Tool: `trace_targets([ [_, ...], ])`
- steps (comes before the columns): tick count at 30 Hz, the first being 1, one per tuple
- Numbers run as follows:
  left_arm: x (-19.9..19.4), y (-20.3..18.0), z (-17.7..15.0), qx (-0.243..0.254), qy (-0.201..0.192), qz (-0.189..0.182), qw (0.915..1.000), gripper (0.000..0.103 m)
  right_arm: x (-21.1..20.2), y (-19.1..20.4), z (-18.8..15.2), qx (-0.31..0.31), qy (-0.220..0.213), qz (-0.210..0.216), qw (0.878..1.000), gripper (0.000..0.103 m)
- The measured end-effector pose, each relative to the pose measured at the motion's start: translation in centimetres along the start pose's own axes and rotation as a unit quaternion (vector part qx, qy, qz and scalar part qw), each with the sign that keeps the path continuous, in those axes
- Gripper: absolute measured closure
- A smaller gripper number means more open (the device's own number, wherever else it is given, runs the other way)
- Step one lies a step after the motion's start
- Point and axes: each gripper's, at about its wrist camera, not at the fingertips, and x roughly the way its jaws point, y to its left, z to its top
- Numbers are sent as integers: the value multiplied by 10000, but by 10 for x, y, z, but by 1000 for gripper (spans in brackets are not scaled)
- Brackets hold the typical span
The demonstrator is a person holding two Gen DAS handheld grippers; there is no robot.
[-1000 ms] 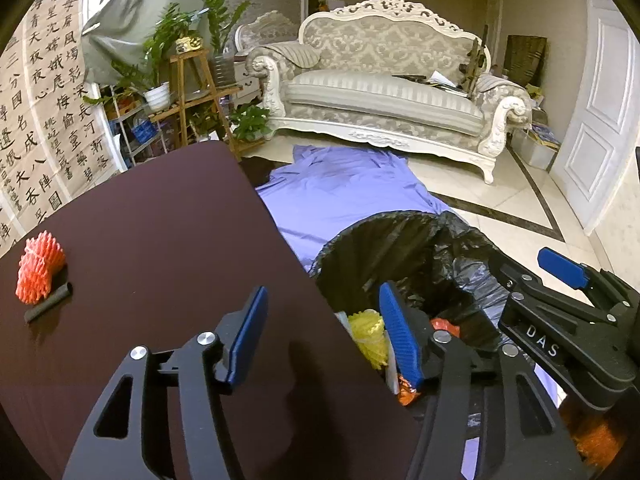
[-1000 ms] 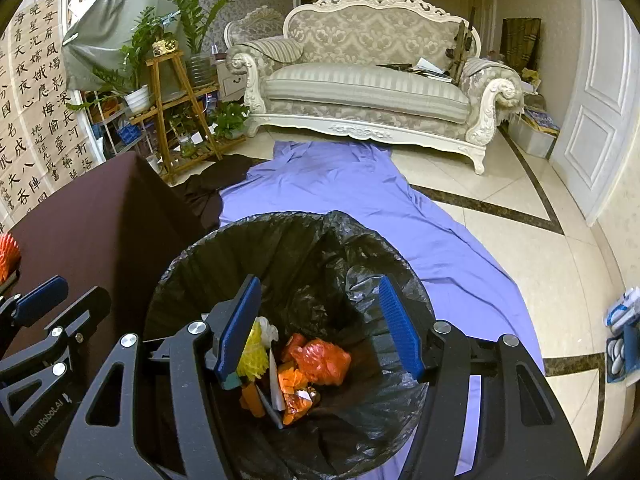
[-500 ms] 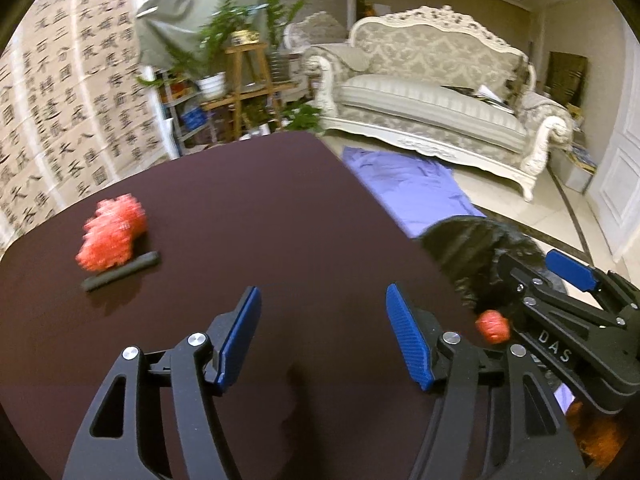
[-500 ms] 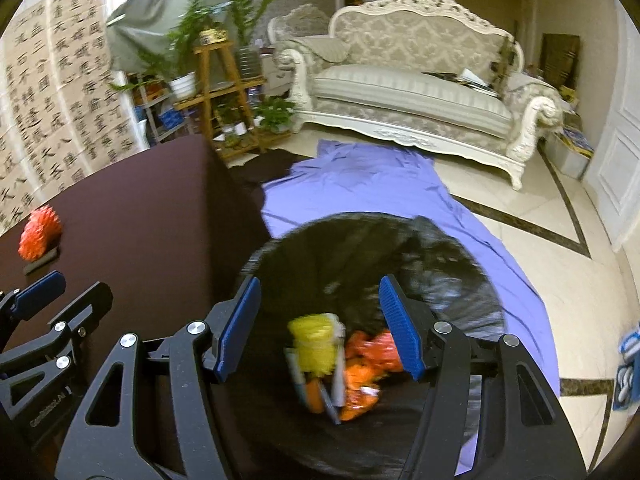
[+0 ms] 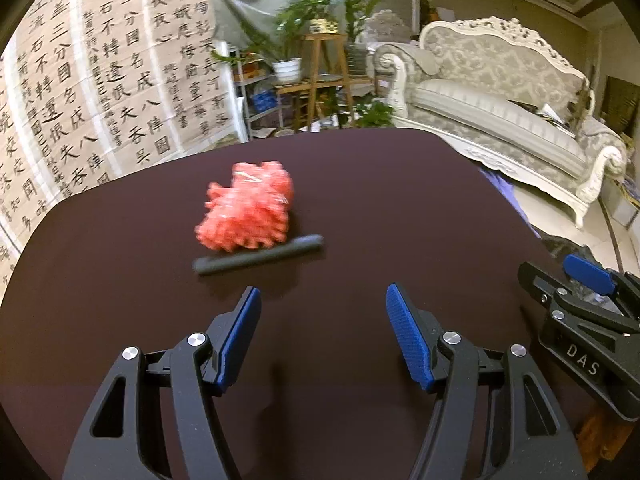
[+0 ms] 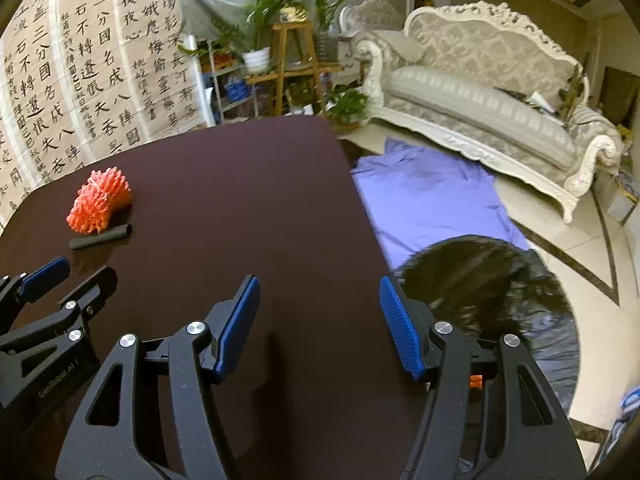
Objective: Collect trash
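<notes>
Hovering over dark table (image 5: pixel 360 208): left gripper (image 5: pixel 323 320) and right gripper (image 6: pixel 319 312) both apart, empty; red foam net (image 5: pixel 246 208) touching black tube (image 5: pixel 258 259) mid-table.

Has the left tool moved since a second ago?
Yes. The left tool has swung away from the black trash bag and now sits over the dark table, facing the red foam net.

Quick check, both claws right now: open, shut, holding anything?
Left claw: open, empty, above the dark table.
Right claw: open, empty, over the table edge beside the black trash bag.
</notes>
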Motion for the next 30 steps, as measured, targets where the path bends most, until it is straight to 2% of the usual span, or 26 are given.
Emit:
trace_targets([
  [8,15,22,7,-162,35,114,9998,36,28,26,15,-242,340,-55,9991,42],
  [13,22,27,14,-174,20,97,9998,36,35,37,21,-350,399,-60,9986,37],
  [21,36,40,36,-204,-127,220,9995,33,45,44,32,-377,437,-62,9983,34],
  [27,51,43,43,-137,34,-14,9999,33,47,47,33,-392,443,-64,9982,32],
  [29,52,43,44,-132,44,-64,9999,37,48,47,33,-398,438,-72,9982,32],
  [30,52,43,45,-114,34,-62,9999,44,47,46,33,-399,438,-73,9982,32],
])
